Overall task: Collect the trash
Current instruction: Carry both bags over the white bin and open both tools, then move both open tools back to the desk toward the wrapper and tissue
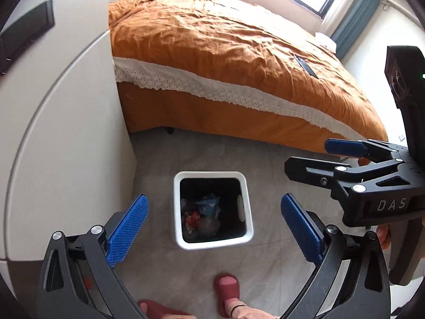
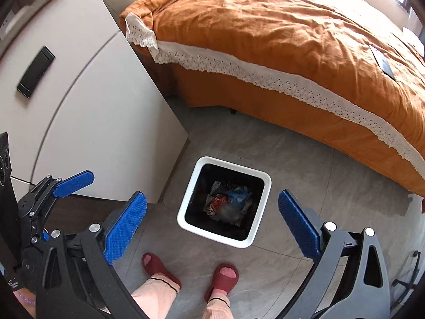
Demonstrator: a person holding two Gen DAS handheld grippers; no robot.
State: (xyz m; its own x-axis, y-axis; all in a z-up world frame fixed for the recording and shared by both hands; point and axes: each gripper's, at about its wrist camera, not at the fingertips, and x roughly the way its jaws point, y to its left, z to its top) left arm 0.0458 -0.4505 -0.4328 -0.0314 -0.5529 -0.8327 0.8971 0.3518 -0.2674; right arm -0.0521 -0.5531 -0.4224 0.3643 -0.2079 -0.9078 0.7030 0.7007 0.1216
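Note:
A white square trash bin (image 1: 212, 176) (image 2: 231, 167) with a dark inside stands on the grey tiled floor. Crumpled wrappers and a blue bag (image 1: 204, 211) (image 2: 229, 204) lie at its bottom. My left gripper (image 1: 214, 200) hangs above the bin, open, with nothing between its blue pads (image 1: 127, 228). My right gripper (image 2: 212, 196) is also over the bin, open and holding nothing. In the left wrist view the right gripper (image 1: 316, 158) shows at the right, jaws apart. One blue finger of the left gripper (image 2: 74, 182) shows at the left of the right wrist view.
A bed with an orange cover (image 1: 225, 53) (image 2: 292, 34) and a white lace edge fills the far side; a dark flat device (image 1: 305, 66) lies on it. A white cabinet (image 1: 66, 106) (image 2: 93, 93) stands left of the bin. The person's feet in red slippers (image 1: 227, 289) (image 2: 221, 276) are just before the bin.

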